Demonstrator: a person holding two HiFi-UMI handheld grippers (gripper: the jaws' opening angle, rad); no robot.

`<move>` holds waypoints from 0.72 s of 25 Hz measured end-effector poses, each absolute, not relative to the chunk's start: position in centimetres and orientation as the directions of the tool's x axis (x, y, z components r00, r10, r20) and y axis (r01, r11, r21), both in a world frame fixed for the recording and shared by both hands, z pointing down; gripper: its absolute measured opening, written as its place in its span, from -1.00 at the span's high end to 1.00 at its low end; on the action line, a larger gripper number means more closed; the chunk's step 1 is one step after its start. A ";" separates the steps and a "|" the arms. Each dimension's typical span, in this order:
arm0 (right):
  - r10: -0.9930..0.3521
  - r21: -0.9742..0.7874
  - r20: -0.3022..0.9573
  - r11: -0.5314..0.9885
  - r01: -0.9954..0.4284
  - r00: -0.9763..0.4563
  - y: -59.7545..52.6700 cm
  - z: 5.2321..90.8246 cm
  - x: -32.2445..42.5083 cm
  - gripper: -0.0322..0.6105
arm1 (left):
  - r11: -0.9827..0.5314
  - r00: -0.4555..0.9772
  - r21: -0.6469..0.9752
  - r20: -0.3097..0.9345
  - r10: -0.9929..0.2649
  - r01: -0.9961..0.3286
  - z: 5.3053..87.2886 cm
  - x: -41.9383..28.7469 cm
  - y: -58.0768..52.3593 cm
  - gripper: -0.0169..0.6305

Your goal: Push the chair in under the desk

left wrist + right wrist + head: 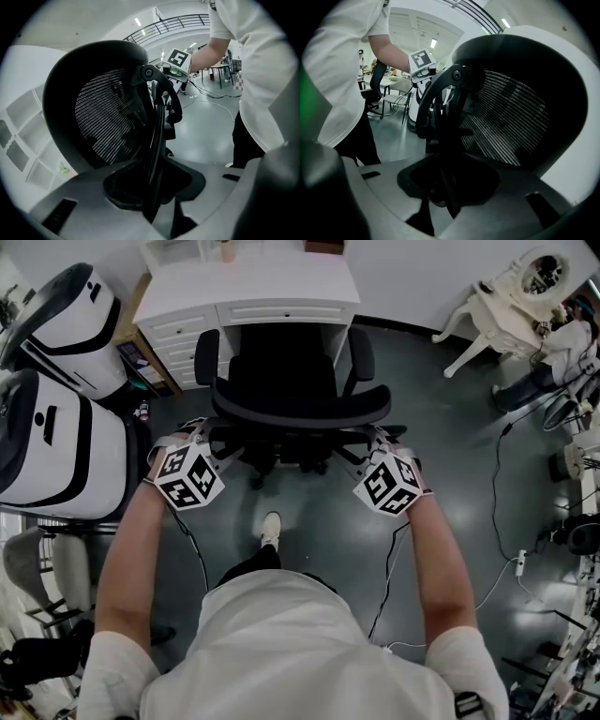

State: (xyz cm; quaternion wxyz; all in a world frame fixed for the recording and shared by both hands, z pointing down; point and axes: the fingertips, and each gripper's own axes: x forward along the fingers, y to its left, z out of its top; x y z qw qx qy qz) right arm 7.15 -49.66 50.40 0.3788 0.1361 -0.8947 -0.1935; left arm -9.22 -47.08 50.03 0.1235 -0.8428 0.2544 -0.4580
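A black mesh-backed office chair [291, 381] stands in front of the white desk [248, 287], its seat partly under the desk opening. I hold its curved backrest rim from both sides. My left gripper [214, 433] clasps the left end of the rim and my right gripper [367, 442] the right end. In the left gripper view the backrest's black frame [157, 140] runs straight down between the grey jaws of the left gripper [154, 197]. The right gripper view shows the same frame [440, 140] wedged in the right gripper [445, 192].
Two large white rounded machines [56, 427] stand close on the left. The desk's drawer unit [178, 338] flanks the chair's left side. An ornate white chair [511, 296] is at the far right, and cables [497, 521] trail over the grey floor. My foot [270, 529] is behind the chair base.
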 end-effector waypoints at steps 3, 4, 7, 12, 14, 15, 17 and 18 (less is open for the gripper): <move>-0.386 0.445 0.630 0.891 -0.095 -0.674 -50.8 50.4 7.0 0.51 | -0.847 0.449 -0.425 0.719 -0.531 -0.320 50.1 -9.4 -48.2 0.55; -0.386 0.445 0.630 0.891 -0.094 -0.674 -51.2 50.4 6.9 0.51 | -0.847 0.448 -0.424 0.720 -0.530 -0.321 50.1 -9.4 -48.6 0.55; -0.386 0.446 0.628 0.890 -0.094 -0.676 -52.4 50.4 6.8 0.51 | -0.845 0.448 -0.428 0.718 -0.533 -0.319 50.1 -9.5 -49.6 0.55; -0.387 0.444 0.628 0.891 -0.097 -0.676 -53.9 50.4 6.8 0.51 | -0.847 0.448 -0.426 0.721 -0.529 -0.317 50.0 -9.6 -51.3 0.55; -0.386 0.446 0.627 0.890 -0.095 -0.677 -54.6 50.4 6.6 0.51 | -0.846 0.446 -0.425 0.720 -0.531 -0.321 50.1 -9.7 -51.9 0.55; -0.385 0.446 0.627 0.890 -0.093 -0.677 -55.0 50.4 6.6 0.51 | -0.846 0.446 -0.423 0.721 -0.531 -0.324 50.1 -9.8 -52.3 0.55; -0.382 0.443 0.630 0.892 -0.091 -0.676 -55.9 50.4 6.5 0.51 | -0.846 0.445 -0.422 0.720 -0.532 -0.326 50.0 -9.8 -53.1 0.55; -0.379 0.440 0.632 0.894 -0.090 -0.676 -56.2 50.4 6.5 0.51 | -0.845 0.445 -0.424 0.720 -0.533 -0.326 50.0 -9.8 -53.4 0.55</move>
